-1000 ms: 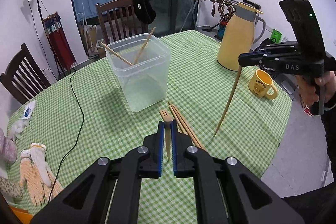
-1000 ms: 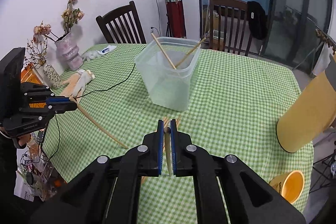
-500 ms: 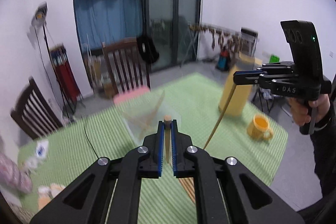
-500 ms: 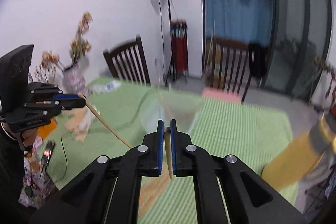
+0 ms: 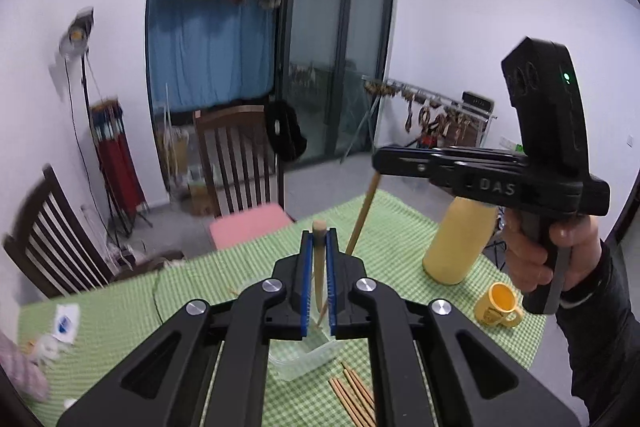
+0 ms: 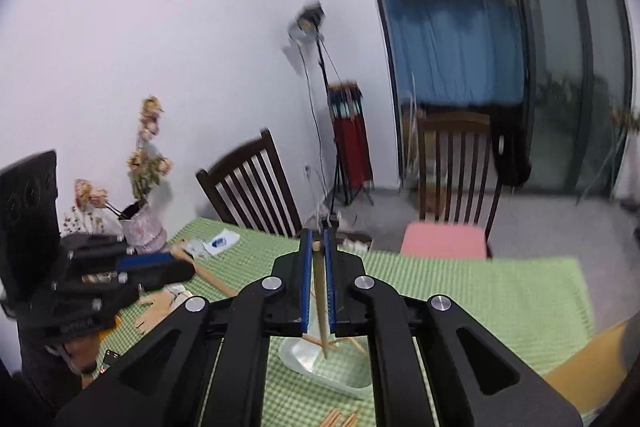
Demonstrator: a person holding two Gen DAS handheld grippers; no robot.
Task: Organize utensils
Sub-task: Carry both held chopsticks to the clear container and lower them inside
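While both grippers hang above the green checked table [image 5: 400, 227], my left gripper [image 5: 319, 267] is clamped on one wooden chopstick [image 5: 319, 259], its tip pointing down toward the clear plastic container [image 5: 304, 359]. My right gripper [image 6: 319, 283] pinches another chopstick [image 6: 320, 307] whose tip dips into that container [image 6: 320, 367], where more sticks lean. Loose chopsticks [image 5: 354, 395] lie on the cloth just beside the tub. A yellow jug [image 5: 456, 243] and yellow mug [image 5: 496, 303] stand to the right.

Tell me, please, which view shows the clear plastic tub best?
The right wrist view: the tub shows its open mouth with chopsticks inside. In the left wrist view, the left gripper hides most of it.
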